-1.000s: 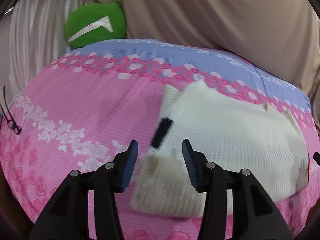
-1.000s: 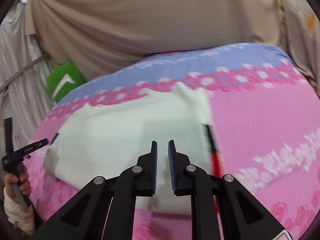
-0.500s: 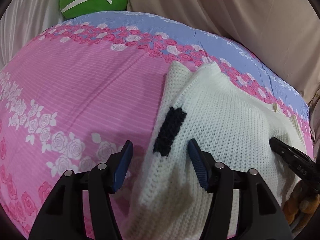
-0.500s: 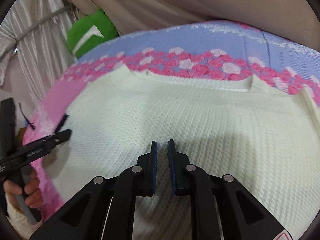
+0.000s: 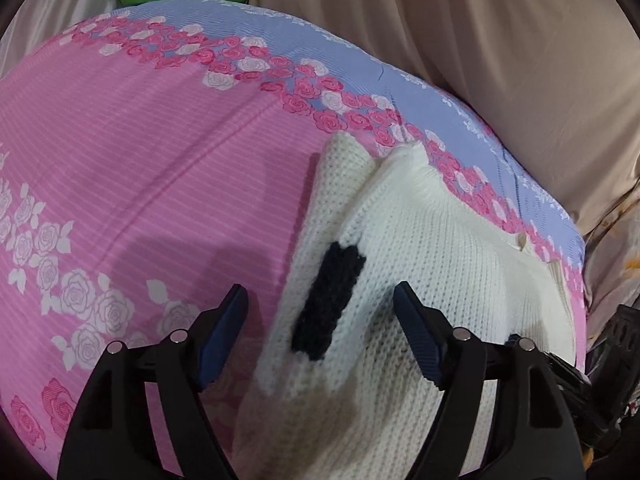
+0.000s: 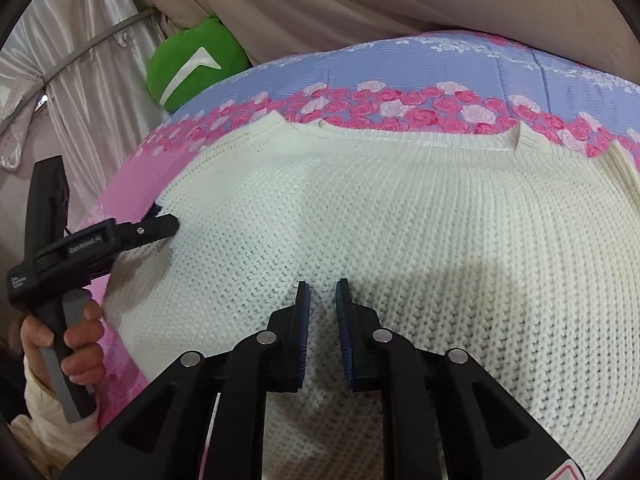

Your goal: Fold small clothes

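The white knit sweater (image 6: 400, 216) lies flat on a bed covered by a pink rose-print sheet (image 5: 140, 184), its ribbed collar toward the blue band at the far edge. A black knit patch (image 5: 328, 300) sits near the sweater's left edge. The left gripper (image 5: 320, 332) hovers over that edge with its jaws spread wide, the patch between them. The right gripper (image 6: 322, 320) is low over the sweater's middle, jaws nearly together with a narrow gap, nothing pinched. A green plush (image 6: 192, 64) rests against beige curtains (image 5: 480, 40) behind the bed.
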A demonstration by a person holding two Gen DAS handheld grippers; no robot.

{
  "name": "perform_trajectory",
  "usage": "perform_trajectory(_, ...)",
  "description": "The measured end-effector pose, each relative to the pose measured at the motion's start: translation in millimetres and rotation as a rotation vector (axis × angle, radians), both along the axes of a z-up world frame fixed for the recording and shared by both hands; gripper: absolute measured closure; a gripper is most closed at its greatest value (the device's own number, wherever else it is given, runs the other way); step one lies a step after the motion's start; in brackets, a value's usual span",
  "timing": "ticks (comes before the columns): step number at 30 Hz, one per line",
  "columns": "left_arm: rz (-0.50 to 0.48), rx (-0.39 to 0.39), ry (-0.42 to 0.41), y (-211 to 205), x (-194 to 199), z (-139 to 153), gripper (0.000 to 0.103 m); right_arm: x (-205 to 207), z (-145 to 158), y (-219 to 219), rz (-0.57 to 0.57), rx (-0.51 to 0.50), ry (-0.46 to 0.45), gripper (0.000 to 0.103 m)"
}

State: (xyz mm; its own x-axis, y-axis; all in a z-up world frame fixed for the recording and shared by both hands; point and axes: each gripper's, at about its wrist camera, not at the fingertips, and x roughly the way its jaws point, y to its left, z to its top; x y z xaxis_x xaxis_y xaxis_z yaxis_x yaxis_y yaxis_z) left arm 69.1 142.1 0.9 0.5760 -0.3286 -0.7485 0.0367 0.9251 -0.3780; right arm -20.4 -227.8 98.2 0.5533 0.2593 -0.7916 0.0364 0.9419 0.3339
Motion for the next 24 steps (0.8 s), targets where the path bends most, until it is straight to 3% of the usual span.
perform_trajectory(2, -0.018, -0.019, 0.009, -3, 2, 1, 0.03, -10, 19, -20, -0.054, -0.005, -0.058, 0.089)
perform_trajectory(4, -0.018, -0.009, 0.011, -7, 3, 1, 0.03, -23, 37, -61, -0.164, -0.074, -0.097, 0.086)
perform_trajectory(8, -0.009, 0.033, -0.002, -14, 4, 0, 0.03, -36, 40, -152, -0.387, -0.113, -0.069, 0.078)
perform_trajectory(11, -0.001, 0.06, -0.007, -21, 5, 0, 0.03, -22, 18, -188, -0.36, -0.033, 0.003, 0.079)
perform_trajectory(12, 0.004, 0.067, -0.007, -23, 6, 1, 0.03, -14, 5, -198, -0.378, -0.07, 0.046, 0.093)
perform_trajectory(13, 0.008, 0.067, -0.005, -25, 7, 1, 0.03, -10, -3, -204, -0.395, -0.093, 0.06, 0.101)
perform_trajectory(16, 0.021, 0.068, 0.002, -28, 9, 2, 0.033, -11, 3, -204, -0.414, -0.067, 0.035, 0.103)
perform_trajectory(17, 0.023, 0.072, 0.004, -29, 9, 2, 0.038, -15, 9, -198, -0.415, -0.086, 0.016, 0.098)
perform_trajectory(18, 0.023, 0.068, 0.005, -29, 10, 3, 0.044, -20, 16, -190, -0.402, -0.098, -0.006, 0.088)
perform_trajectory(19, 0.025, 0.063, 0.003, -30, 9, 4, 0.047, -25, 23, -181, -0.385, -0.102, -0.026, 0.087)
perform_trajectory(21, 0.02, 0.064, -0.008, -33, 9, 10, 0.071, -34, 35, -159, -0.318, -0.082, -0.065, 0.087)
perform_trajectory(24, 0.007, 0.064, -0.057, -42, 1, 29, 0.082, -42, 39, -111, -0.182, -0.05, -0.092, 0.086)
